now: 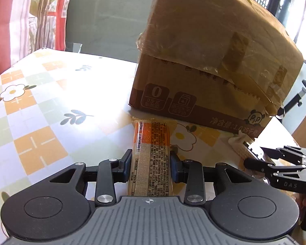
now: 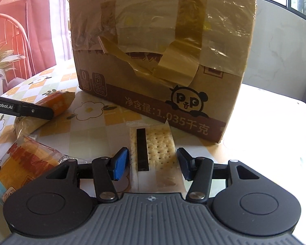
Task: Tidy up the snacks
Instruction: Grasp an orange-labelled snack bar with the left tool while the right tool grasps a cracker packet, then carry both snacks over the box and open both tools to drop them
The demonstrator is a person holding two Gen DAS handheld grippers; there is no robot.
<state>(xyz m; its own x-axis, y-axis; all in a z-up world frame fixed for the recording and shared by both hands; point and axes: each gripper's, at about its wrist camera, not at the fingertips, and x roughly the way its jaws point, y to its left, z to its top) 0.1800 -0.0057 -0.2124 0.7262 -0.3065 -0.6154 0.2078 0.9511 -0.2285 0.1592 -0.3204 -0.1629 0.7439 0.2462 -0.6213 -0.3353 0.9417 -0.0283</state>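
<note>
My left gripper is shut on a long orange snack packet, its blue pads pressing both sides. The packet's far end reaches toward a taped cardboard box with a panda logo. In the right wrist view my right gripper is shut on a clear packet of white crackers with a black stripe, just in front of the same box. The right gripper also shows at the right of the left wrist view, with the cracker packet in it. The orange packet lies at left.
A flower-patterned tablecloth covers the table. Another orange snack packet with a panda print lies at the lower left of the right wrist view. A red chair and a plant stand behind the table.
</note>
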